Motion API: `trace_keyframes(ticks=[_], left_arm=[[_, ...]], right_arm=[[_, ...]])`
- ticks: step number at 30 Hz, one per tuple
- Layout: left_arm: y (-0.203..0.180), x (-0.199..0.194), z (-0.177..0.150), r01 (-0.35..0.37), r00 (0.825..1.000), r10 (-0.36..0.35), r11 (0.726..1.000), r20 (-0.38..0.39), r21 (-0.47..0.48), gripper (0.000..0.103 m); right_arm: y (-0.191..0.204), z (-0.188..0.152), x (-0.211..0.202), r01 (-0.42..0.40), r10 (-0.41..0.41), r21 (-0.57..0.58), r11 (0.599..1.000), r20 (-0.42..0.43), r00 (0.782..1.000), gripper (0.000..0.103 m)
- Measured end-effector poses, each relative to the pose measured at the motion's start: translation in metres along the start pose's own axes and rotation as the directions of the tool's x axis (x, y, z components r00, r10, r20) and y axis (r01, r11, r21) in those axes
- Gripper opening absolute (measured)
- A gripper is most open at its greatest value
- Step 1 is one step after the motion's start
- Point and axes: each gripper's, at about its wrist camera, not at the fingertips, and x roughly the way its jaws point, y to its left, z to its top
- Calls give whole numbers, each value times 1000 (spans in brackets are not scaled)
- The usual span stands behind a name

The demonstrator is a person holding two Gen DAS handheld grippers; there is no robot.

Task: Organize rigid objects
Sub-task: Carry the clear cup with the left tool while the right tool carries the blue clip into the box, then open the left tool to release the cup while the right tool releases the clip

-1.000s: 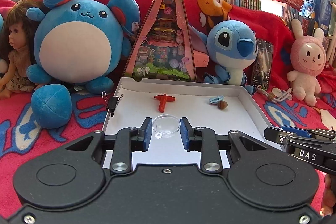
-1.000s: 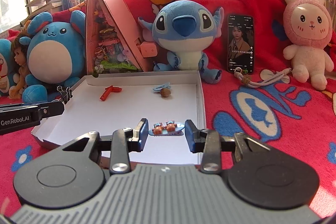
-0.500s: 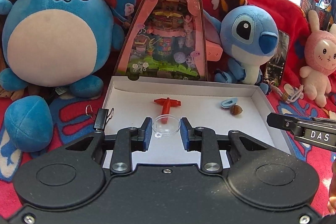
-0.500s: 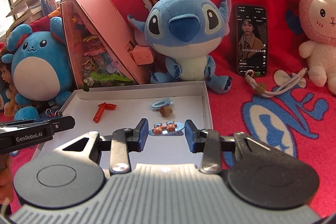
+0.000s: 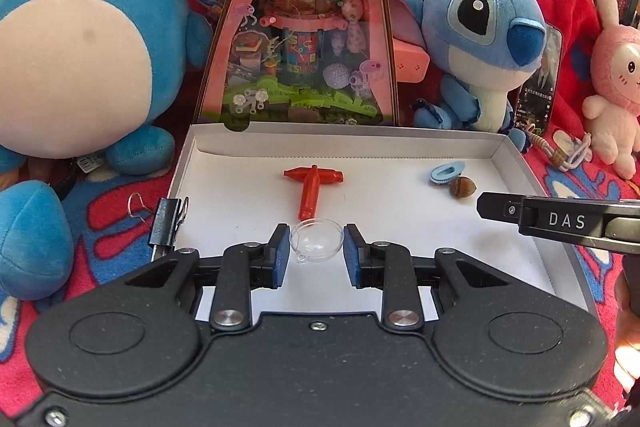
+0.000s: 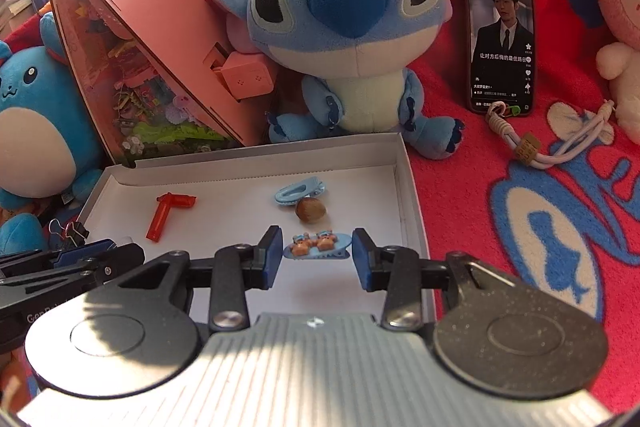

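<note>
Clear round dish (image 5: pixel 316 239), small side loop, between left gripper (image 5: pixel 316 254) pads.

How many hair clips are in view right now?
2. A plain blue hair clip lies in the white box beside the acorn; a bear-decorated clip sits between the right gripper fingers. Others may be hidden.

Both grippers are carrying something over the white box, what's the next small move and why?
Probably lower the left gripper and release the clear dome onto bare floor of the white box: it hangs just short of the red toy hammer, and the hair clip remains clamped in the right gripper.
</note>
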Motion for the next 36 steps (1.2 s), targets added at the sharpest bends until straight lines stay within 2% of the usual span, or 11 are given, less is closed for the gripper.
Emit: trace_keyframes(ticks=[5,13,23,36], left_arm=[[-4,3,-1,-11,1000,11,1000,7,21,27],[-3,7,-1,-14,1000,14,1000,4,13,27],[2,16,-1,-15,1000,15,1000,-16,-1,27],[-1,26,2,-29,999,29,1000,17,4,28]], right_arm=[[7,0,6,0,0,-21,1000,5,1000,43],[17,-2,13,44,-42,-77,996,28,999,44],[17,-3,18,60,-57,-72,996,38,998,44],[15,-3,24,61,-58,-59,996,53,997,44]])
